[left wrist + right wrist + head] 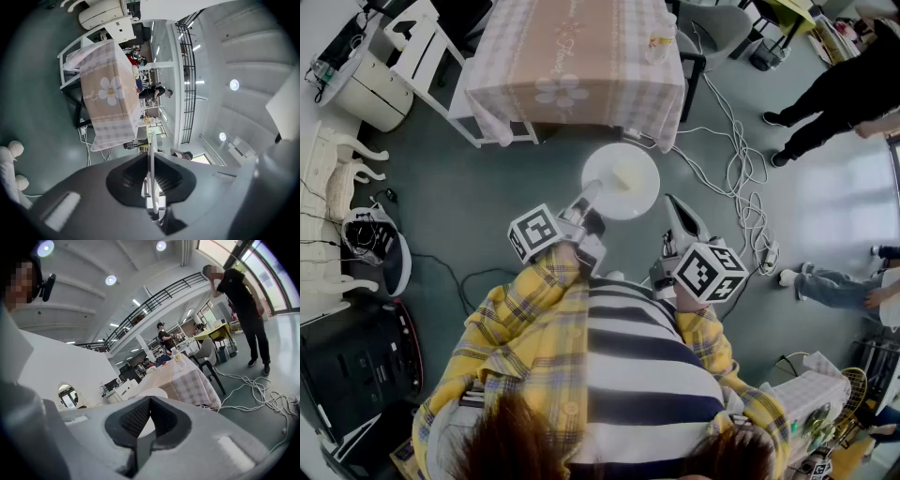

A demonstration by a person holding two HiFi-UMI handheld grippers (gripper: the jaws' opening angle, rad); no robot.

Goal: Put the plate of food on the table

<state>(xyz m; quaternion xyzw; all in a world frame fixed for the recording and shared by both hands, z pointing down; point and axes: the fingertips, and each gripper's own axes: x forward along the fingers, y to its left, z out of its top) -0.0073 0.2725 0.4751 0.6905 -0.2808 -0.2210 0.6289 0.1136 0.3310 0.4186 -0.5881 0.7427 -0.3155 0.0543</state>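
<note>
The left gripper is pinching the near rim of the white plate, its jaws pressed on the thin edge, which is showing as an upright line in the left gripper view. The plate is hanging in the air above the floor, in front of the person and short of the table with the checked cloth, so it is not yet set down. The right gripper is waiting just beside the plate's right side with its jaws pressed together on nothing; whether it is touching the plate I cannot tell. I am thinking the main risk is a tilt: only one rim is being gripped, so the far side can sink and the pale food can slide off. The cables on the floor to the right of the table can also catch a foot while the person is walking forward. A small bottle-like thing is standing near the table's right edge, and the plate could knock it if it comes down there. What the food is I cannot make out; it is only a pale lump. The person's hands are hiding behind the marker cubes and sleeves, and the table's far end is being cut off at the top.
</note>
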